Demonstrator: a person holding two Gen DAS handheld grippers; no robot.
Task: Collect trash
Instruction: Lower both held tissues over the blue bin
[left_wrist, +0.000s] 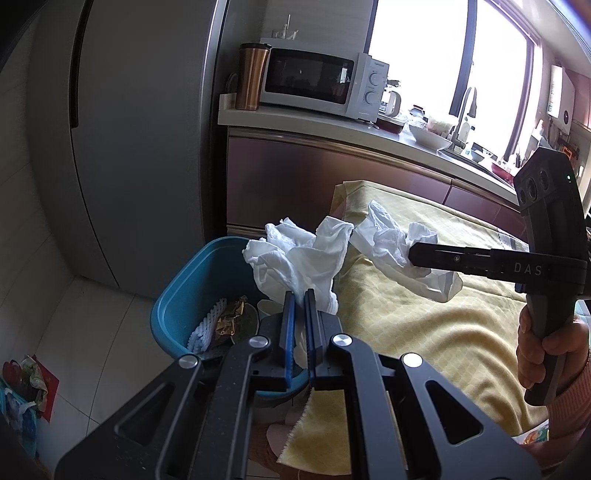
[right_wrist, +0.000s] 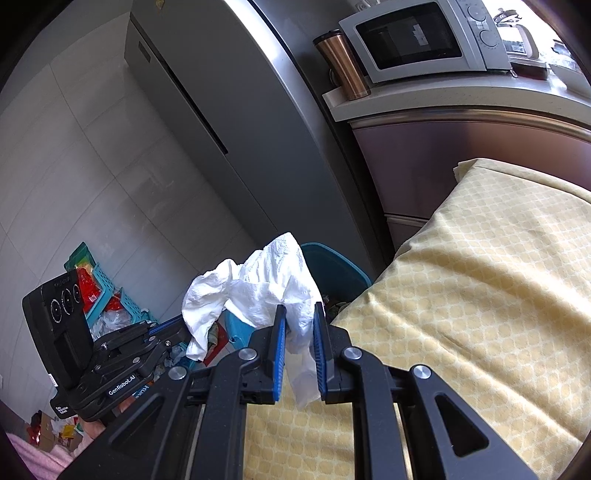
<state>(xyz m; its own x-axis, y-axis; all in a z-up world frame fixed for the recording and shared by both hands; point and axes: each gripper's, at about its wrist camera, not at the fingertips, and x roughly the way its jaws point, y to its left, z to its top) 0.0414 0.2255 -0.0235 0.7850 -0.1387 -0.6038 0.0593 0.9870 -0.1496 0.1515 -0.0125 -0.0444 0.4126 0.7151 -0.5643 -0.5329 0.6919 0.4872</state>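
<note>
**Ana:** Kitchen floor tiles, a grey fridge and a counter with a microwave fill the background; nearer, a yellow patterned cloth covers the table. Where's the trash?

**Ben:** Two crumpled white tissues. The left gripper has its blue pads nearly together on the lower corner of one tissue, which billows up and forward beyond the jaws. The right gripper has its jaws partly closed around the other tissue; a tail of it hangs down between the pads.

**Ana:** And the bin?

**Ben:** The blue bin sits below and just left of the left jaws, beside the table edge, already holding a foam net and a wrapper. For the right jaws it lies straight ahead, behind the tissue.

**Ana:** What could go wrong?

**Ben:** The tissue is thin, soft and creased, gripped only by a corner. On release it could cling to a pad, or drift and land on the floor or the cloth if let go before it is over the opening. The two sheets also look close enough to snag each other.
</note>
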